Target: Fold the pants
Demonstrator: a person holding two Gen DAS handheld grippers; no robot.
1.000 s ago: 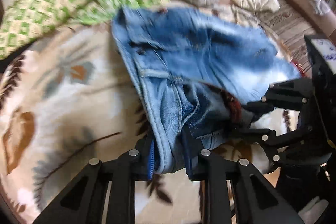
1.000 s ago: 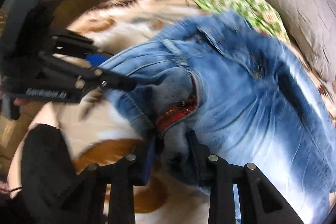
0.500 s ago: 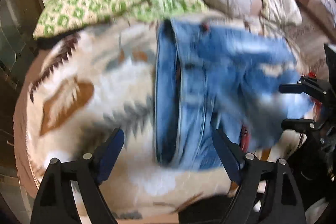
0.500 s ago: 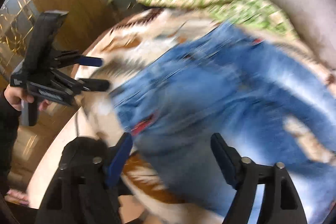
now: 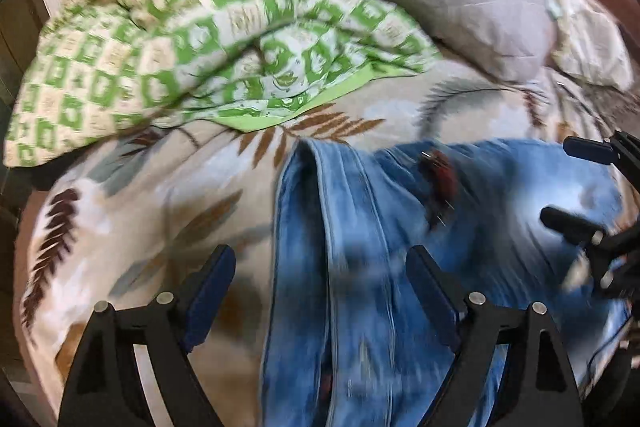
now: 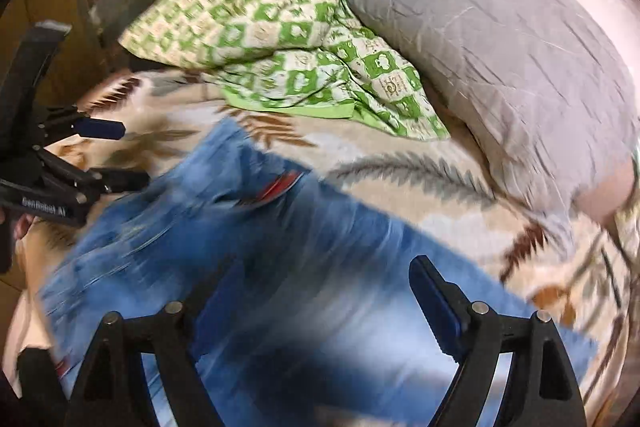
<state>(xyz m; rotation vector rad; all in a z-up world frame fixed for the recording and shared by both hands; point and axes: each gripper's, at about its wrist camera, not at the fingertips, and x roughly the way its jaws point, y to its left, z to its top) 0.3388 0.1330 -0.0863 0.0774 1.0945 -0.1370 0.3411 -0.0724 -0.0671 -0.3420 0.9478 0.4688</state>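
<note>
Blue jeans point(image 5: 360, 247) lie on the leaf-patterned bed cover point(image 5: 132, 211), blurred by motion, with a red inner label point(image 5: 442, 179) showing. My left gripper point(image 5: 320, 275) is open above the jeans, touching nothing. My right gripper point(image 6: 324, 291) is open over the jeans point(image 6: 288, 267) as well. In the left wrist view the right gripper point(image 5: 580, 187) shows at the right edge, jaws apart. In the right wrist view the left gripper point(image 6: 108, 155) shows at the left edge, jaws apart.
A green checked blanket point(image 5: 180, 39) is bunched at the head of the bed. A grey pillow point(image 6: 500, 47) lies beside it. A wooden wall point(image 6: 80, 7) stands at the left. A patterned cushion point(image 5: 588, 35) sits at the far right.
Both grippers were shut on the jeans' waist one second ago. They have let go, opened wide and drawn back. The jeans now lie loose on the bed.
</note>
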